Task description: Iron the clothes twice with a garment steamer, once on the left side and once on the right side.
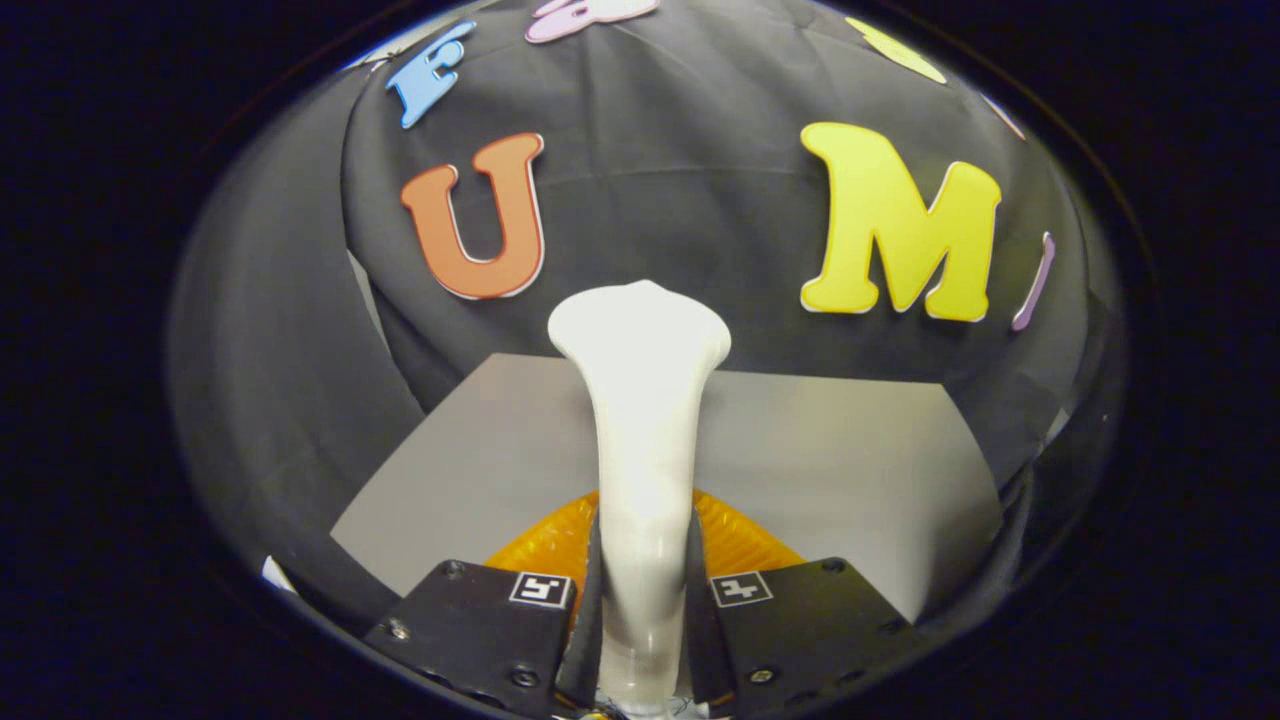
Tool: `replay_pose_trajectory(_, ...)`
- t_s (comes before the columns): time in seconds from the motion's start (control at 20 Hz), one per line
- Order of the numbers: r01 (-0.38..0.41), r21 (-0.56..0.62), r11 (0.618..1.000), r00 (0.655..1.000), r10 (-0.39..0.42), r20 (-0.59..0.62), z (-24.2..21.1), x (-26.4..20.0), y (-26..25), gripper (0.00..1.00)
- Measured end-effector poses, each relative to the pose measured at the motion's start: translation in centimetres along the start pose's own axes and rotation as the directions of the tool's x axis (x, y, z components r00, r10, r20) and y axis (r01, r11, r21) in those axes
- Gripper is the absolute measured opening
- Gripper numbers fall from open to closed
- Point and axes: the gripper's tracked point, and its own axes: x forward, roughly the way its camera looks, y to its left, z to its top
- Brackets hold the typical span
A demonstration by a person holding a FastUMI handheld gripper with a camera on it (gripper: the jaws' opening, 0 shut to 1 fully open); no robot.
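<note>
Claw (645,590) clamped on the white steamer (640,430) handle, head pointing to 12 o'clock over the grey tabletop (850,450); risk: smooth tapered handle may twist or slide between the fingers under pressing load.

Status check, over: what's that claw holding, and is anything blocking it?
Gripper shut on white garment steamer, head up. Grey board beyond fingers. Nothing blocking the steamer.
</note>
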Motion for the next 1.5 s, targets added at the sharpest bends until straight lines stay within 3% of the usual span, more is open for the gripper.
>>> replay_pose_trajectory(0.4, -0.074, 0.040, 0.996, 0.985, 0.067, 0.162, 0.4, -11.8, -1.2, 0.37)
replay_pose_trajectory(0.65, -0.077, 0.050, 0.996, 0.957, 0.060, 0.284, -0.3, -21.8, -3.9, 0.37)
replay_pose_trajectory(1.1, 0.045, 0.129, 0.991, 0.887, -0.099, 0.452, -3.2, -39.5, -14.0, 0.37)
replay_pose_trajectory(1.5, 0.175, 0.197, 0.965, 0.837, -0.251, 0.487, -4.0, -46.8, -23.4, 0.37)
